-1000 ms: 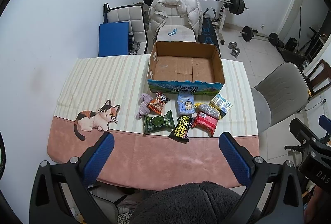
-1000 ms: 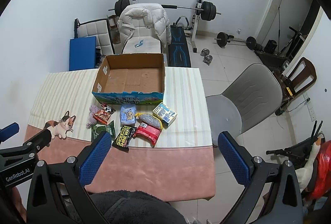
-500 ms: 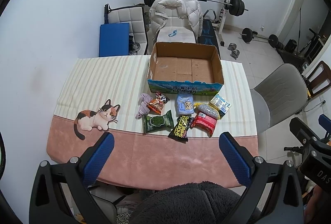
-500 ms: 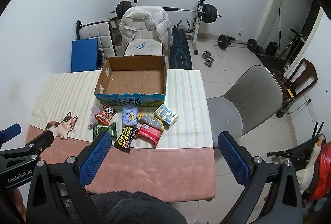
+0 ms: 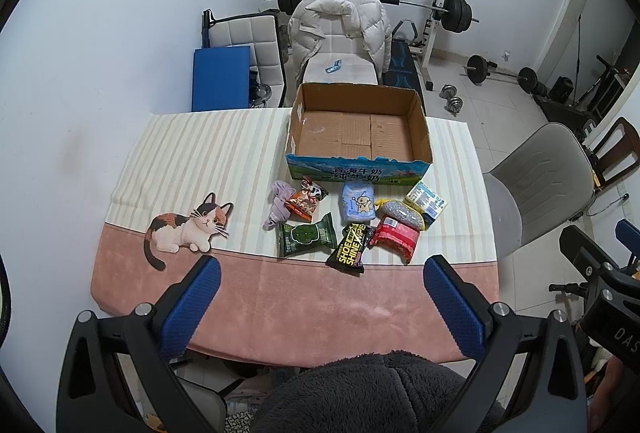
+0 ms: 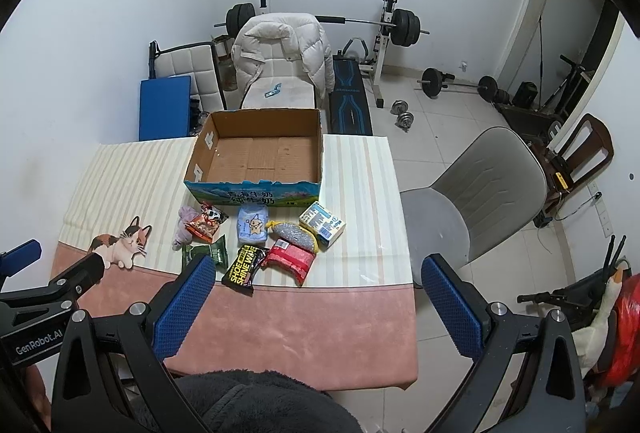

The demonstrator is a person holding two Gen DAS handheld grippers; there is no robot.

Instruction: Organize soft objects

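An empty cardboard box (image 5: 358, 131) (image 6: 258, 157) stands at the far side of the table. In front of it lie several soft packs: a purple cloth (image 5: 278, 205), an orange snack bag (image 5: 306, 199), a green pack (image 5: 306, 236), a light-blue pack (image 5: 358, 201), a black shoe-wipes pack (image 5: 351, 249) (image 6: 243, 264), a red pack (image 5: 397, 236) (image 6: 290, 257), a grey mesh bag (image 5: 401, 213) and a small carton (image 5: 425, 199). My left gripper (image 5: 320, 279) hangs open above the near table edge. My right gripper (image 6: 316, 279) is open too, high over the table's right part.
The table wears a striped and pink cloth (image 5: 288, 301) with a cat print (image 5: 186, 231). A grey chair (image 6: 476, 201) stands to the right. Behind the table are a chair with a white jacket (image 5: 340, 29), a blue pad (image 5: 220, 79) and weight gear (image 6: 394, 29). A dark fleece sleeve (image 5: 368, 393) shows below.
Both grippers have drifted slightly; the right wrist view has shifted so the table sits a little further right. Nothing on the table has moved.
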